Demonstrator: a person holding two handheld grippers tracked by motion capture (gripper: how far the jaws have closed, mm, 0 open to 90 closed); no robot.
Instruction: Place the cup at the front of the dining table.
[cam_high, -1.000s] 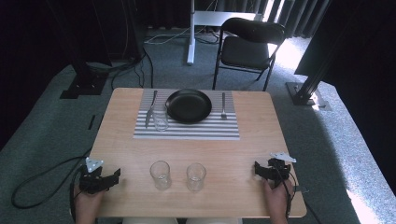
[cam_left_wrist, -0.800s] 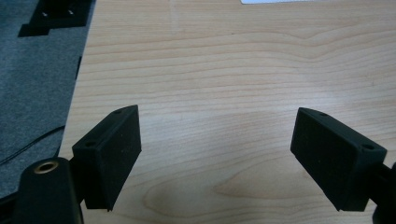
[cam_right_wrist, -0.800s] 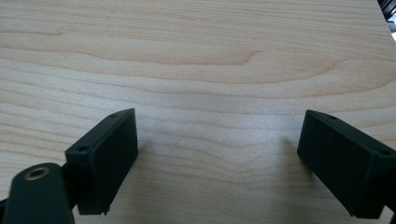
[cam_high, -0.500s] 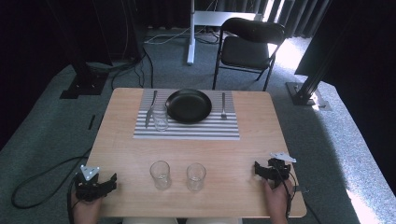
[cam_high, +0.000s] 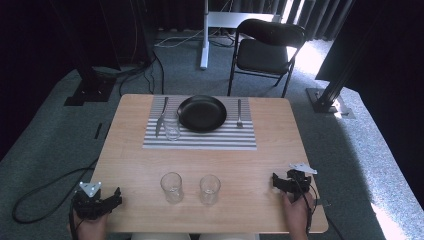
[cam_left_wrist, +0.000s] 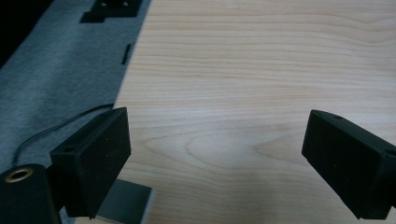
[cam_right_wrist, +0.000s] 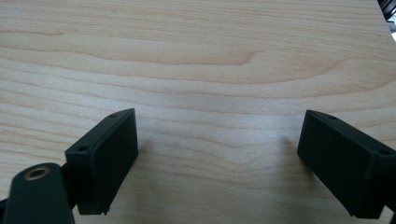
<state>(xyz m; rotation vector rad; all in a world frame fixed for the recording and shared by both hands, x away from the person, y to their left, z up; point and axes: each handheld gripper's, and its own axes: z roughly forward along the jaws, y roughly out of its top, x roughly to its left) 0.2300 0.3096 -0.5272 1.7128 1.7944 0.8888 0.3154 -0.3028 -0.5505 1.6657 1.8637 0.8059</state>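
left gripper (cam_high: 116, 196): fingers wide apart, nothing in them, at the tabletop's (cam_high: 250, 160) near-left corner | right gripper (cam_high: 276, 181): fingers apart too, near-right edge | two empty glasses, left glass (cam_high: 171, 187) and right glass (cam_high: 209, 188), sit between my hands near the front edge

A striped placemat (cam_high: 200, 136) lies at the far side of the wooden tabletop (cam_high: 260, 165), carrying a black plate (cam_high: 202, 113) — a knife (cam_high: 161, 116) to its left, a fork (cam_high: 239, 113) to its right. Beyond, a black folding chair (cam_high: 265, 52) stands on grey carpet (cam_high: 75, 135).
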